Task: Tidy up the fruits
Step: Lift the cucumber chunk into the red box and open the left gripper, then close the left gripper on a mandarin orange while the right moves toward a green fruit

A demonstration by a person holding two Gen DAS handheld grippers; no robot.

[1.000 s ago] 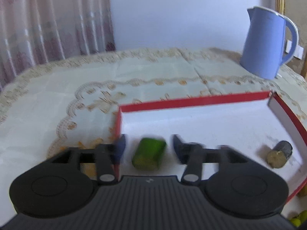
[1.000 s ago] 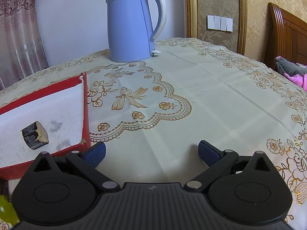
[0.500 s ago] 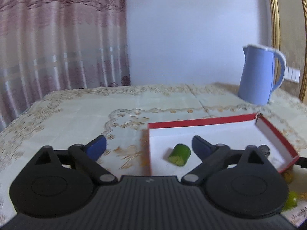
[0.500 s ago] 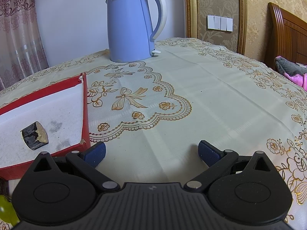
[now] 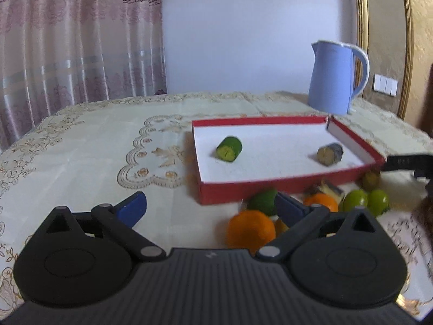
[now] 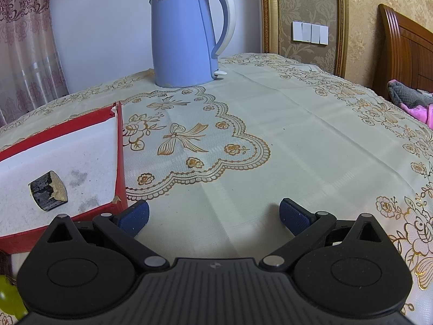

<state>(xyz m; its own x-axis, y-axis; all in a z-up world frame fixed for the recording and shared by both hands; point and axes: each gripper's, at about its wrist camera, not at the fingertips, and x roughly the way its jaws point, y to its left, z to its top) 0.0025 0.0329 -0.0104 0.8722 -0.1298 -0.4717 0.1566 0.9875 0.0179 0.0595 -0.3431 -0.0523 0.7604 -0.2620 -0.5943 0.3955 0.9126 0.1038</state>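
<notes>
A red box point(image 5: 270, 187) with a white floor lies on the table. Inside it rest a green cucumber piece point(image 5: 229, 149) on the left and a dark cut piece point(image 5: 329, 154) on the right; the right wrist view shows that dark piece point(image 6: 48, 191) too. In front of the box lie an orange point(image 5: 250, 230), a second orange point(image 5: 320, 201), a lime point(image 5: 261, 203) and two green fruits point(image 5: 365, 201). My left gripper point(image 5: 211, 211) stands open and empty, drawn back in front of the box. My right gripper point(image 6: 213, 215) is open over bare tablecloth beside the red box point(image 6: 119, 162).
A blue kettle point(image 5: 335, 78) stands behind the box at the right; the right wrist view has the kettle point(image 6: 186, 35) ahead. Curtains hang at the far left. A wooden bed frame point(image 6: 403, 54) and pink cloth lie beyond the table's right edge.
My left gripper let go of the cucumber piece, opened wide and drew back out of the box, bringing the fruits in front of it into view. The right gripper has not moved.
</notes>
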